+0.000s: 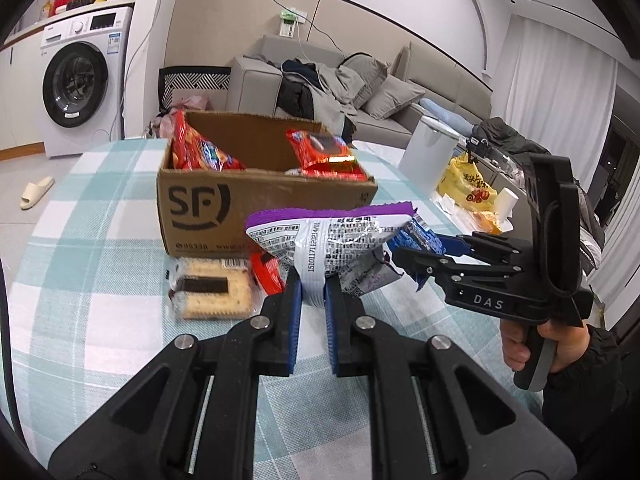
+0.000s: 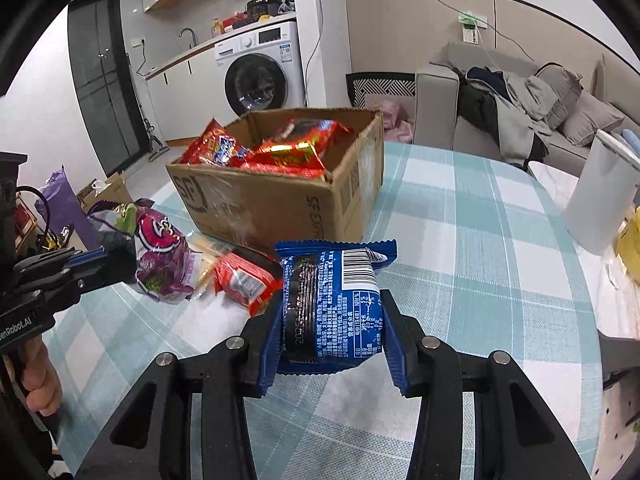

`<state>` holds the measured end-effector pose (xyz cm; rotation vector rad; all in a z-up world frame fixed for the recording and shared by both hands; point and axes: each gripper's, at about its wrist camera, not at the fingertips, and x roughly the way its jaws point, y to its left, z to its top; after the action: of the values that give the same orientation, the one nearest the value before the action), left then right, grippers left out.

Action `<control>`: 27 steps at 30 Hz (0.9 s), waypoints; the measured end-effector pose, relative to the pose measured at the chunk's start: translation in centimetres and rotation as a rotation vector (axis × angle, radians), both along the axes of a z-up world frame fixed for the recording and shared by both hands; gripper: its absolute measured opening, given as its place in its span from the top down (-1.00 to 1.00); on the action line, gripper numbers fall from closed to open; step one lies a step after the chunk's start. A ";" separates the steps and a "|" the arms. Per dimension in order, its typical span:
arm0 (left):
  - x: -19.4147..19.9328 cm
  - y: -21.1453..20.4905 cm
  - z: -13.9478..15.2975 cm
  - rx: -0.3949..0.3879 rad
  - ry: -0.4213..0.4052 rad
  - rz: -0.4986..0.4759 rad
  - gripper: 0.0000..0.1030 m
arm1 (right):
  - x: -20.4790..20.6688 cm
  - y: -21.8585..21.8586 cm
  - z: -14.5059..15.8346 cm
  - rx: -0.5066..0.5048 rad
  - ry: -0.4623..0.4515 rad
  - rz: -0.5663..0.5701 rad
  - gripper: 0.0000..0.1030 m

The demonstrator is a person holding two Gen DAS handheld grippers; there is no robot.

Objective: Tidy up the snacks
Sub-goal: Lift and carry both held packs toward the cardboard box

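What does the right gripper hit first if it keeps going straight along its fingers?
Probably the cardboard box: its near wall stands straight past the blue packet that the right gripper holds. The red packet lies left of that line. Depth is uncertain.

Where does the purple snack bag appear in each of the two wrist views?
Left wrist view: the purple snack bag is at centre, pinched in the left gripper, back side showing.
Right wrist view: it is at the left edge, front side showing.
Shared landmark: the cardboard box behind it in both.
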<state>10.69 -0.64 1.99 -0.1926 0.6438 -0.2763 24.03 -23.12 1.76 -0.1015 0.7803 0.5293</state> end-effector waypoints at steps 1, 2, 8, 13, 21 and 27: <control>-0.2 0.2 0.4 0.002 -0.006 0.003 0.84 | -0.1 0.0 0.2 0.001 -0.003 0.000 0.13; -0.3 0.3 0.6 0.003 -0.012 0.005 0.84 | -0.2 0.1 0.4 0.002 -0.008 0.000 0.13; -0.2 0.3 2.8 0.013 -0.040 0.018 0.84 | -0.7 0.1 1.9 0.027 -0.030 0.001 0.13; -0.1 0.4 4.4 0.023 -0.063 0.028 0.84 | -1.2 0.6 3.7 0.042 -0.060 0.003 0.13; 0.5 0.8 6.4 0.040 -0.092 0.042 0.84 | -0.8 1.5 6.0 0.074 -0.074 -0.008 0.13; 1.5 1.2 7.6 0.056 -0.106 0.052 0.84 | -0.5 2.4 7.2 0.089 -0.081 -0.004 0.13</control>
<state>12.23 0.54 9.56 -0.1397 0.5400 -0.2172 23.50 -20.76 8.98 -0.0388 0.6765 0.5524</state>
